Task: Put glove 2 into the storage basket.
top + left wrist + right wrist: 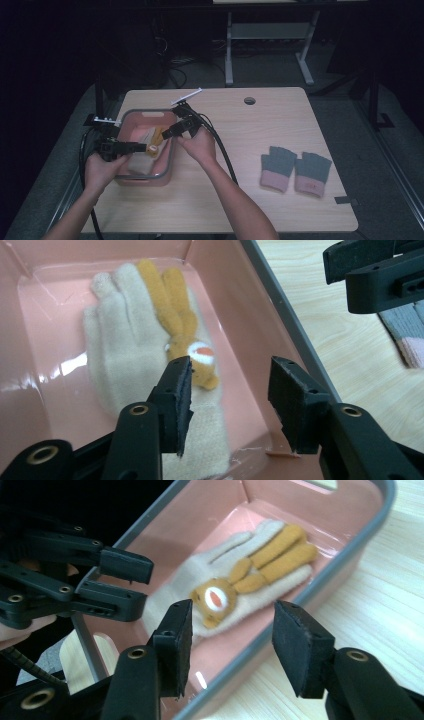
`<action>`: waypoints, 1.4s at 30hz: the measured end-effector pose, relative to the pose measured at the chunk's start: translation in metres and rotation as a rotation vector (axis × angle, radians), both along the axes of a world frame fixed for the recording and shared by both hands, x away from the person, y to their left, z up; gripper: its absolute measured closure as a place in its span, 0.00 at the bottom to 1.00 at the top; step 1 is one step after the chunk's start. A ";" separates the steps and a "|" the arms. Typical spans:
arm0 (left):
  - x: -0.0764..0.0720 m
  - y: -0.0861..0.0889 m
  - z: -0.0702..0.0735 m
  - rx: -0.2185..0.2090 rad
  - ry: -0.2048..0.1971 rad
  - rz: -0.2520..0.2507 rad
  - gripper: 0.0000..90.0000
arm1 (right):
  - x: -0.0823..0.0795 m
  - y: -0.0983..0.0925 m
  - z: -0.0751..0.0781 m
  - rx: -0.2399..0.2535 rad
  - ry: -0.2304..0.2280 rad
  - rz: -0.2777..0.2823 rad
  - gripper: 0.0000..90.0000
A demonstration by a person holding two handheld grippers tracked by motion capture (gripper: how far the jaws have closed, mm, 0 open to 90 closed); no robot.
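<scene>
Inside the bin: a cream glove (125,365) lies flat on the floor of the pink bin (170,155), fingers spread.
Glove decoration: an orange rabbit figure (260,565) with a white-and-orange face sits on the back of the glove.
Left gripper (230,390): hovers just above the glove near its cuff; the jaws stand partly apart with nothing between them, touching nothing.
Right gripper (232,635): held over the bin's grey rim; its jaws are also partly open and empty, clear of the glove.
Bin position: on the left part of the wooden table (280,120).
Farther right: a pair of grey gloves with pink cuffs (295,170) lies flat on the table, well apart from the bin.
</scene>
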State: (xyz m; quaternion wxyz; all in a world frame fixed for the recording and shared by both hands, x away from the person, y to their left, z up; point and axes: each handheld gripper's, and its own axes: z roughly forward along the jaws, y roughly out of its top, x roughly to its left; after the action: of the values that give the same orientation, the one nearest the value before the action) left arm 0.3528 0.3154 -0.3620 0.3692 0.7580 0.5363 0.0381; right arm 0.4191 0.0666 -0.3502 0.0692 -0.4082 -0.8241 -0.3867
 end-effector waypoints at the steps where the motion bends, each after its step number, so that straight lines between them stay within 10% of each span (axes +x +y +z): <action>1: 0.000 -0.002 0.001 -0.003 -0.010 -0.001 0.57 | 0.000 -0.002 0.000 -0.002 -0.004 -0.006 0.55; 42: -0.010 -0.082 0.030 -0.031 -0.125 -0.169 0.39 | -0.021 -0.103 0.016 -0.049 -0.063 -0.078 0.43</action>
State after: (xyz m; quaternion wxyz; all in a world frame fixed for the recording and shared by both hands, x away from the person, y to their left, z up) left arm 0.3431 0.2338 -0.3323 0.4156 0.7910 0.4467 0.0459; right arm 0.3980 -0.0368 -0.3343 0.0180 -0.4293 -0.8185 -0.3814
